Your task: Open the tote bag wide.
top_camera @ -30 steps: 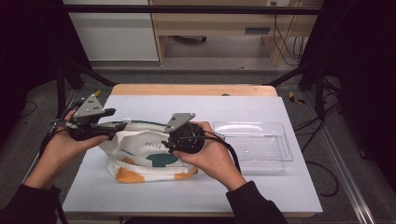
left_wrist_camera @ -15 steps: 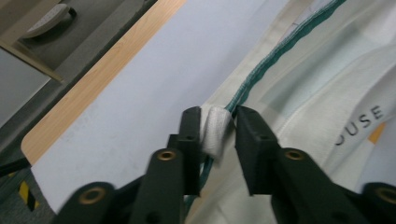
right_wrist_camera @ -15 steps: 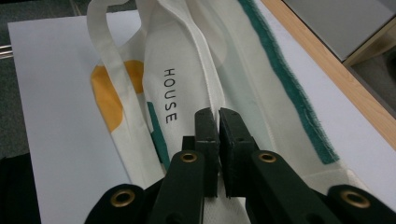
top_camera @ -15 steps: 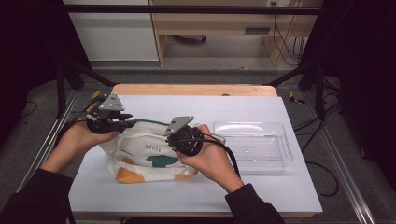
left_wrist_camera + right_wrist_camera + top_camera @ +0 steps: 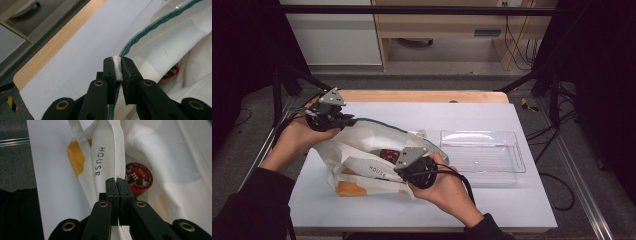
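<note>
With the left tool clamped on the tote bag's far green rim and the right tool shut on its near strap, spread them steadily so the mouth gapes.

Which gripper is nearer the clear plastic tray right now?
Right. The right gripper sits at the tote bag's near edge, just left of the clear tray. The left gripper grips the bag's green-trimmed rim at the far left, across the bag from the tray.
</note>
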{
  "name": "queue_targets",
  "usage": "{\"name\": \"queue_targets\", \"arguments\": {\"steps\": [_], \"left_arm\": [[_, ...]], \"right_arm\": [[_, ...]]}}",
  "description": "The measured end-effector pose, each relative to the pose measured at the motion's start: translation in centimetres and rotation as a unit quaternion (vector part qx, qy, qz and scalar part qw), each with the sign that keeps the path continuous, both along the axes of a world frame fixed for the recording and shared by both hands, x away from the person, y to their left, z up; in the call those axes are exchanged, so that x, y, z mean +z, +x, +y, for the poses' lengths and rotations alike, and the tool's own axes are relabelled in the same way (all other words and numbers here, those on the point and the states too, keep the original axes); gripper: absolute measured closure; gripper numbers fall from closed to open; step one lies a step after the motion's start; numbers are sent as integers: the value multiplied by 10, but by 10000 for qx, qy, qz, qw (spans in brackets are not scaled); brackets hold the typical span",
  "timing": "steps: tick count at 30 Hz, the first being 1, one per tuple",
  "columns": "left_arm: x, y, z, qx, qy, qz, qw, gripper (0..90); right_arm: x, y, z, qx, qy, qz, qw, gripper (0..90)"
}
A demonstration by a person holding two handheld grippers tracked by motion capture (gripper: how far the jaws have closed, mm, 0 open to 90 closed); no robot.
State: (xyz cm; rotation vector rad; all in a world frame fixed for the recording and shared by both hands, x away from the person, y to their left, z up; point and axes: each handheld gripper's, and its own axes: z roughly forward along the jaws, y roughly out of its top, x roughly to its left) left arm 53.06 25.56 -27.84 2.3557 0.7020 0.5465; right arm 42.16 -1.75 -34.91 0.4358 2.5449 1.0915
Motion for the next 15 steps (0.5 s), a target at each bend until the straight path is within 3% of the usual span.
{"name": "queue_targets", "arguments": {"steps": [4,8,15], "left_arm": [[1,7,3,39,-108,-47,9999,826],[-3,9,2,41,-36,-99,9999,826],[-9,18,9,277,-107,-287,9991,827]], "right_arm": [[-15,-12,-11,42,49,73,10000,895],[-26,-19,-16,62,154,91,9998,895],[-33,-32,-18,123,156,78,9998,896]]}}
